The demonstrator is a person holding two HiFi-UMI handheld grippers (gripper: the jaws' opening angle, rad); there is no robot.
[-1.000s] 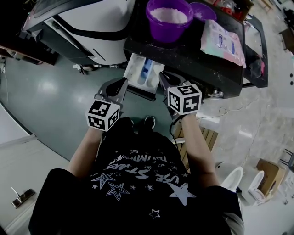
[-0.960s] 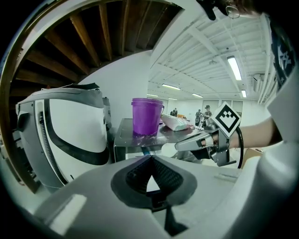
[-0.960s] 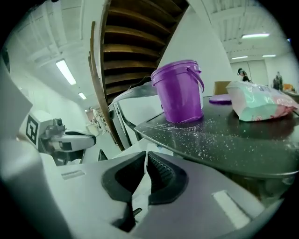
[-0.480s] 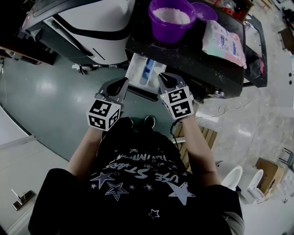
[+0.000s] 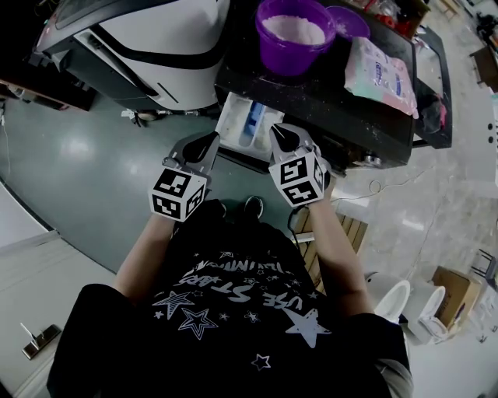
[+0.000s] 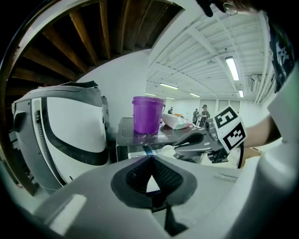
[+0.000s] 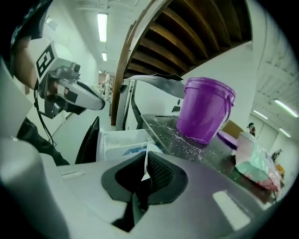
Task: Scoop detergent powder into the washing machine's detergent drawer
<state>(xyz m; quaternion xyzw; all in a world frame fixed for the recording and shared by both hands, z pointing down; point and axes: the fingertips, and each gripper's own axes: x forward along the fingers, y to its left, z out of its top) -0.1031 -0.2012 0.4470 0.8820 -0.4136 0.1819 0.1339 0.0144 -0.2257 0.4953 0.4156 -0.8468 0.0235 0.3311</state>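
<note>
I hold both tongs low in front of the washing machine (image 5: 311, 89). My left tongs (image 5: 208, 141) are clenched, tips meeting with nothing between them, and my right tongs (image 5: 280, 136) are clenched and empty too. The detergent drawer (image 5: 232, 116) stands pulled out of the machine's front, just beyond the two sets of tips, with a blue insert (image 5: 254, 116) showing inside. On the machine's dark top sits the purple bucket (image 5: 289, 48), open and filled with white powder (image 5: 294, 29). Loose grains (image 7: 184, 144) speckle the top near its base. A purple lid (image 5: 348, 19) lies just beside the bucket, and a soft pastel pouch (image 5: 379, 71) lies to its right. A white appliance (image 5: 167, 31) stands at the left.
</note>
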